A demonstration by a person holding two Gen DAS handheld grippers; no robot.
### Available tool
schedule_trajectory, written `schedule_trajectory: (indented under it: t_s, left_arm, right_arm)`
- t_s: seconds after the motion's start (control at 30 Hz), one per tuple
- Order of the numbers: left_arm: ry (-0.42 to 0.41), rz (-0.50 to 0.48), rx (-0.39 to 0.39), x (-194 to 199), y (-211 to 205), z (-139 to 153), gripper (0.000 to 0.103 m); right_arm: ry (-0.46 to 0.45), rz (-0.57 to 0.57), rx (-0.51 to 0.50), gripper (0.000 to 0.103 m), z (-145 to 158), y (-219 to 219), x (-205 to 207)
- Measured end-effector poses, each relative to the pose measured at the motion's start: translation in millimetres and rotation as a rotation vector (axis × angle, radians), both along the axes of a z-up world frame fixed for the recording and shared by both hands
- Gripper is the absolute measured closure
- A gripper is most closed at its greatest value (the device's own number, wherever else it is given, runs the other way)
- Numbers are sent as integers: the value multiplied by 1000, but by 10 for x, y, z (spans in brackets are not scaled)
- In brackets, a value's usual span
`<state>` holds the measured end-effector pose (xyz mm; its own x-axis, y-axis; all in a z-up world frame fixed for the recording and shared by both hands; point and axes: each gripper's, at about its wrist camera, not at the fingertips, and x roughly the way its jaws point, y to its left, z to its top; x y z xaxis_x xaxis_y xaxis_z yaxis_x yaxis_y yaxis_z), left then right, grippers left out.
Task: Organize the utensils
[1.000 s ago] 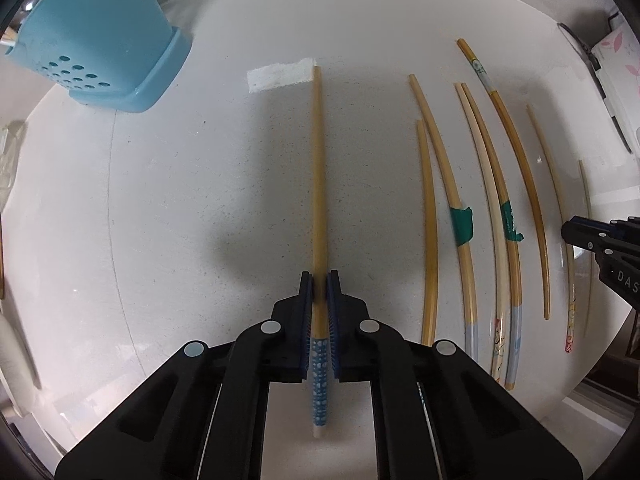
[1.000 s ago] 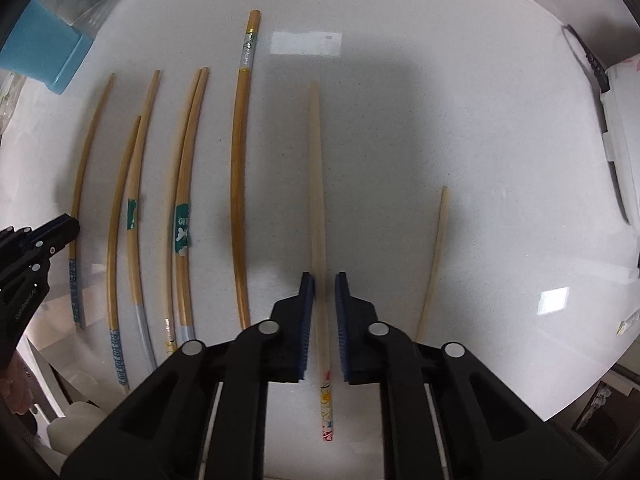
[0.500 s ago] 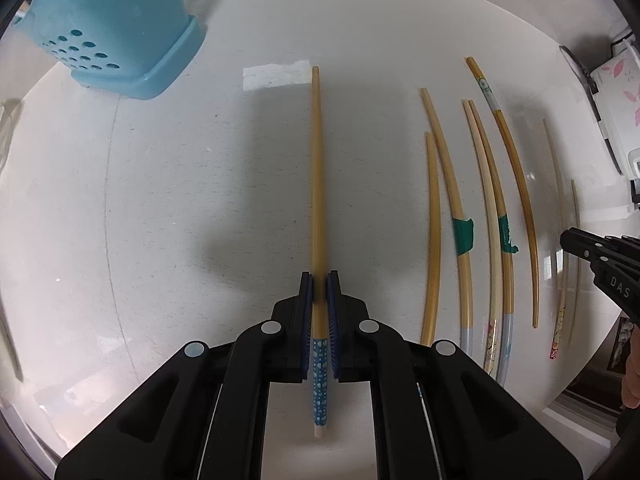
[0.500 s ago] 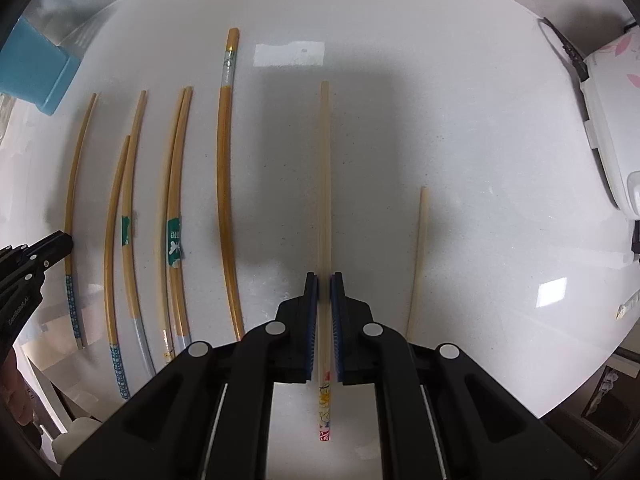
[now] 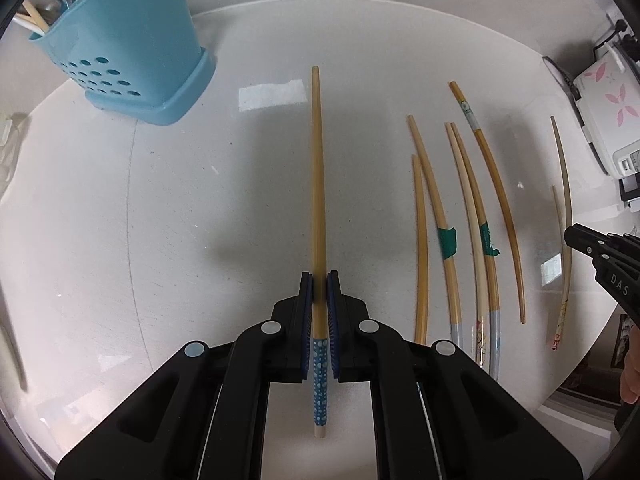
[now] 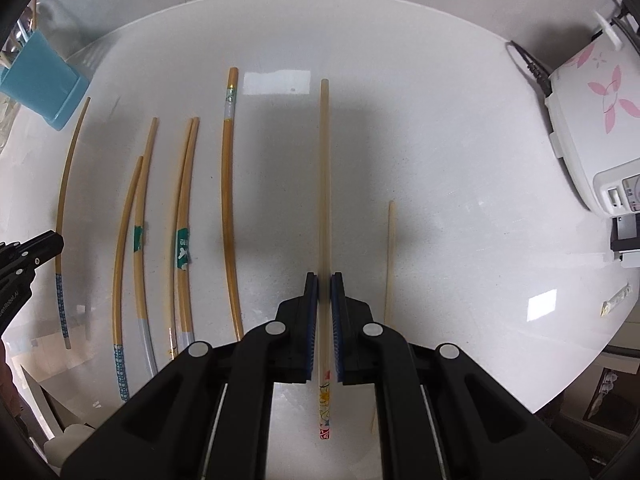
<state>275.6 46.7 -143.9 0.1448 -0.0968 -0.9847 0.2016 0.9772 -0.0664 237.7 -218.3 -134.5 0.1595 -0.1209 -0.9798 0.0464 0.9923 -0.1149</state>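
My left gripper (image 5: 319, 280) is shut on a tan chopstick with a blue dotted handle (image 5: 318, 184), lifted above the white table (image 5: 160, 240). My right gripper (image 6: 324, 282) is shut on a pale chopstick with a flowered handle (image 6: 325, 184), also off the table. Several more chopsticks (image 5: 472, 216) lie side by side between the two grippers; the same row of chopsticks (image 6: 184, 216) shows at the left of the right wrist view. One thin pale chopstick (image 6: 389, 256) lies to the right. A blue perforated utensil holder (image 5: 120, 48) stands at the far left with spoons in it.
A white rice cooker with pink flowers (image 6: 592, 120) and its cord stand at the table's right edge. A small wrapped packet (image 6: 615, 300) lies near that edge. The blue holder (image 6: 40, 84) appears at the far left of the right wrist view.
Both grippers rose with their chopsticks, and the table looks farther off. The right jaws closed on the pale chopstick. The blue holder came further into the left wrist view.
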Motion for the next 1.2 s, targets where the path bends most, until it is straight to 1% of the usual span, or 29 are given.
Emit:
schedule_trajectory:
  t_s: [0.13,0.2,0.47,0.5,0.6,0.73,0.97,1.2]
  left_arm:
    - [-22,-5,-3,-55,72,98,97]
    - [-34,-6,0,-99,17,168,97]
    - [-81,-7,-11,-242,37,426,97]
    - [-84,-5,-11,-226,-80,407,97]
    - [-101,-3,-15,-239,-88,486,97]
    - [-128,1,-24,-275,-71,600,97]
    - [-190,5,-48,-332,-16,842,97]
    - [-260,8,-63,-411,23,1082,97]
  right_arm:
    - [-28,-4,-7,97,63,-54,-37]
    - [-42,-4,-10,97,118,-87,-60]
    - [-97,18,-21,97,303,81,-203]
    - [-102,19,-23,97,323,91,-221]
    - [-125,19,-24,97,412,139,-269]
    - [-159,19,-24,97,501,122,-259]
    - [-227,17,-29,97,725,194,-283]
    - [-273,9,-25,97,867,212,-280]
